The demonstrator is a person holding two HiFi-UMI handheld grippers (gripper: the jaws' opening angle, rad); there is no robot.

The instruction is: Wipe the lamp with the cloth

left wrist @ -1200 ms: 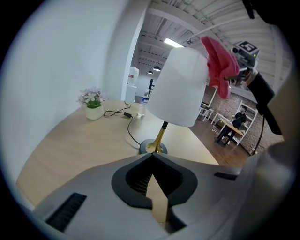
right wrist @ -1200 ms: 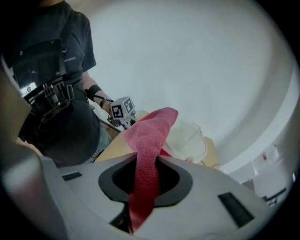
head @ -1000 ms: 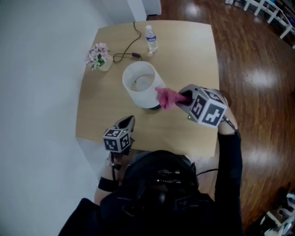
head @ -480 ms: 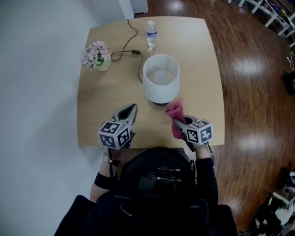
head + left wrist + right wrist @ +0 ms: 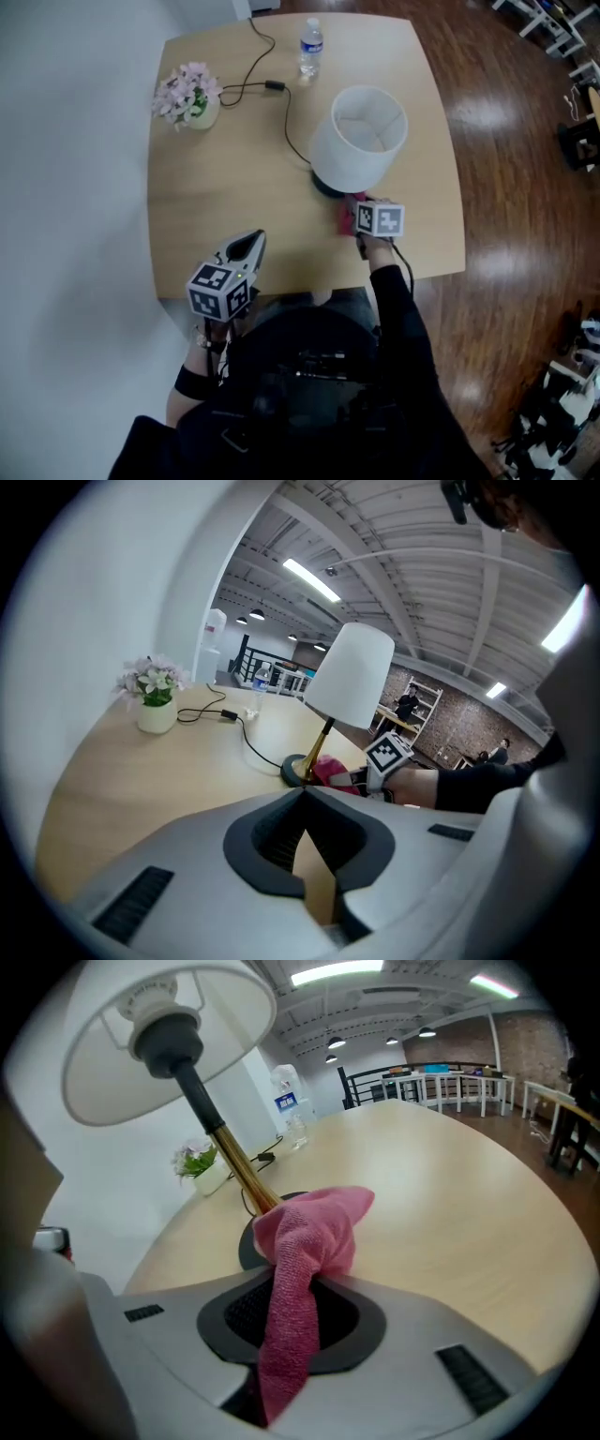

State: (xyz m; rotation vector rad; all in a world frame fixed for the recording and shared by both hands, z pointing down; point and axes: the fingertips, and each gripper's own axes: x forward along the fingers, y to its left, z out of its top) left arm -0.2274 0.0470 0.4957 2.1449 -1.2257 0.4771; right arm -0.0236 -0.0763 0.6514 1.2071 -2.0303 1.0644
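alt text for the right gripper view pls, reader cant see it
A pink cloth is clamped in the jaws of the right gripper, its bunched end at the foot of the lamp, by its dark base. The white shade looms at the upper left, seen from below. A potted flower and a water bottle stand farther back on the pale wooden table.

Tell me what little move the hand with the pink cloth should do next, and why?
Probably nudge the right hand-held gripper forward until the pink cloth presses on the lamp's gold stem. The gripper is shut on the cloth and sits low beside the lamp base, with the cloth's bunched tip right at the stem, so wiping could start there.
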